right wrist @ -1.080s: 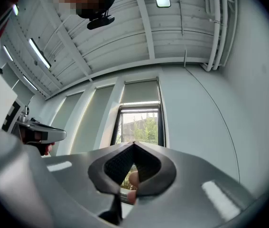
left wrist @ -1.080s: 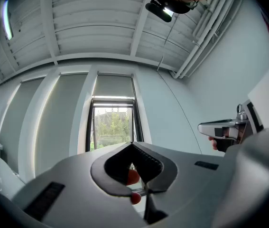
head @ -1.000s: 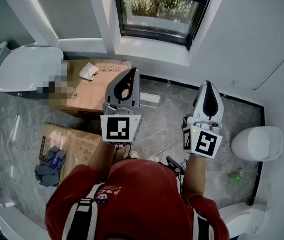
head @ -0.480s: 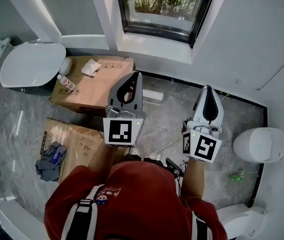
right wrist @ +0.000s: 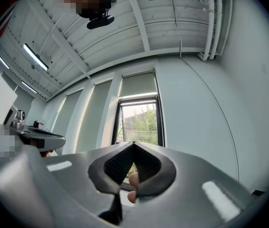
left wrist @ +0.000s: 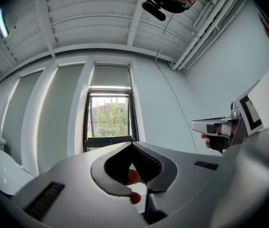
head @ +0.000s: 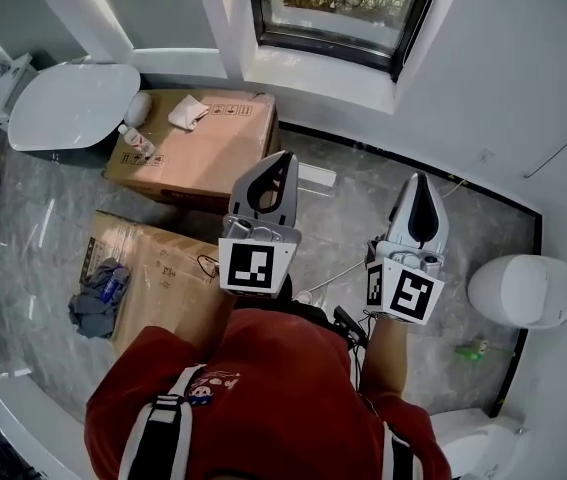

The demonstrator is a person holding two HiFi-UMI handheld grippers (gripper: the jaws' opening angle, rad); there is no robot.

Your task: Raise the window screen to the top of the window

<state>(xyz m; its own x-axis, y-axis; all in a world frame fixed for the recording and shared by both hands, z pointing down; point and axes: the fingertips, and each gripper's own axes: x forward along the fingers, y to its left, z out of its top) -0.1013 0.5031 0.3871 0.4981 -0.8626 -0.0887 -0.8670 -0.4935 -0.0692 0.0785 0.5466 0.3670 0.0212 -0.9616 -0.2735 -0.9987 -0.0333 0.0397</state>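
Note:
The black-framed window (head: 348, 8) is set in the white wall ahead, with green plants behind its glass (left wrist: 109, 120). In both gripper views a pale screen panel (left wrist: 108, 76) (right wrist: 139, 85) sits rolled up above the glass, over the window's upper part. My left gripper (head: 283, 160) (left wrist: 132, 144) is shut with nothing between its jaws and points level at the window from well short of it. My right gripper (head: 421, 180) (right wrist: 133, 144) is also shut and empty, tilted slightly upward, to the right of the left one. Neither touches the window.
Two cardboard boxes (head: 198, 153) (head: 153, 278) stand on the marble floor at the left, one with a white cloth (head: 188, 113) and a small bottle (head: 135, 140) on it. A white lidded fixture (head: 73, 103) is at the far left, a toilet (head: 518, 290) at the right.
Both grippers have sunk a little and drawn back from the window. In the head view the left one has shifted right and the window has slid toward the top edge.

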